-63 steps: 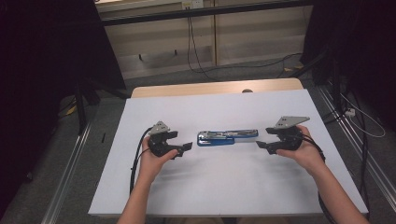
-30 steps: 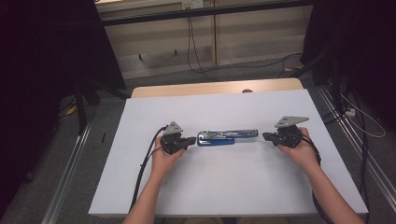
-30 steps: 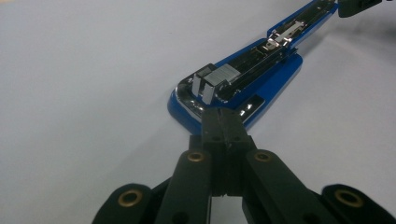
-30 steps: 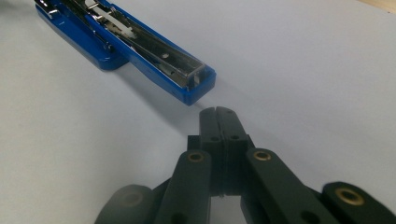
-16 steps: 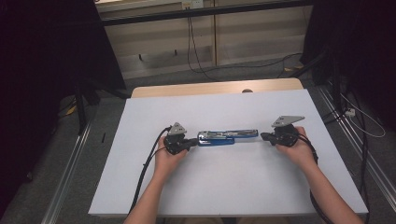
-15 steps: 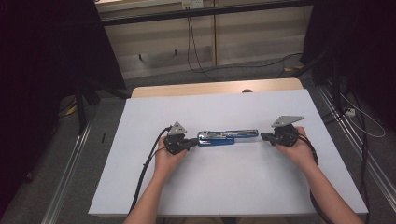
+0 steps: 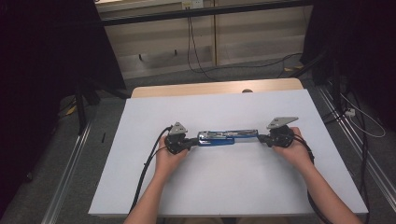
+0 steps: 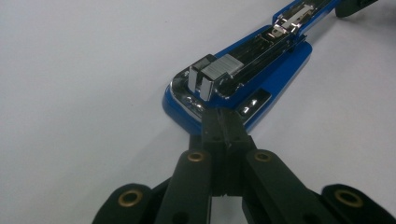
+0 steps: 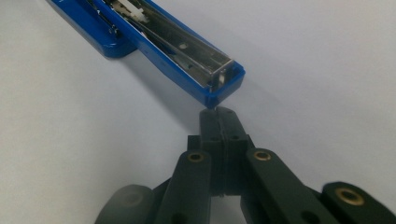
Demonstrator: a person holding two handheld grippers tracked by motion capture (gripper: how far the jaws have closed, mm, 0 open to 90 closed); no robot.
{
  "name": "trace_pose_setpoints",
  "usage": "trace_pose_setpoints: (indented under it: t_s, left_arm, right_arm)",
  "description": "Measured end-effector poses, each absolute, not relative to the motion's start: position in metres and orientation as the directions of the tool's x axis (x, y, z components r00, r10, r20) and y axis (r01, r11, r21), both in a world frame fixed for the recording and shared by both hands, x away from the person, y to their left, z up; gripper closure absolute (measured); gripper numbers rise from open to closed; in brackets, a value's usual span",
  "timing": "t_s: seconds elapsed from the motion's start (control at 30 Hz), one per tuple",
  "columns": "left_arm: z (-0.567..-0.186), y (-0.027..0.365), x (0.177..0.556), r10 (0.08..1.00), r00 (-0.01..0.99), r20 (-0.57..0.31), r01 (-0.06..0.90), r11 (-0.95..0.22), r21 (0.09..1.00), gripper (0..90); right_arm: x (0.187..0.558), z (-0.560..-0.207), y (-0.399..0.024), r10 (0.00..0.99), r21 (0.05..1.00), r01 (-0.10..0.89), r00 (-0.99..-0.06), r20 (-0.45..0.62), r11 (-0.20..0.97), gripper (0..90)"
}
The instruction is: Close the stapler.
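A blue stapler (image 7: 227,137) lies swung open and flat along the white table (image 7: 233,186), its metal staple channel facing up. My left gripper (image 7: 190,143) is shut, with its joined tips at the stapler's left end, the base (image 8: 233,84), against its rim. In the left gripper view the gripper (image 8: 223,122) has nothing between its jaws. My right gripper (image 7: 260,138) is also shut, and its tips point at the right end of the stapler's top arm (image 9: 187,51). The right gripper (image 9: 220,117) stops just short of that blue tip.
A wooden table edge (image 7: 215,87) shows behind the white sheet. Black cables (image 7: 149,163) trail from both grippers toward the front. Dark stands and floor cables lie beyond the table at the back and right.
Both hands have closed in on the stapler from each side: the left gripper moved right to its left end, the right gripper moved left to its right end. The stapler stayed put.
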State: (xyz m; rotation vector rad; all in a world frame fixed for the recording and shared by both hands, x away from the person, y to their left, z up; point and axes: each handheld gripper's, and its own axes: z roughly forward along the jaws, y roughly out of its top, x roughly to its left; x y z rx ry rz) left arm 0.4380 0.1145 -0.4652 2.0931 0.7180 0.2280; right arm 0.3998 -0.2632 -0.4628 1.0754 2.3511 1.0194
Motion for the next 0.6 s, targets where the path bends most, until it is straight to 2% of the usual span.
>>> trace_pose_setpoints:
  t_s: [0.6]
  left_arm:
    - [-0.4652, 0.1145, 0.4382, 0.573, 0.813, -0.101, 0.41, -0.441, 0.799, 90.0]
  right_arm:
    - [0.4017, -0.4579, -0.2595, 0.766, 0.767, 0.488, -0.643, -0.007, 0.417, 90.0]
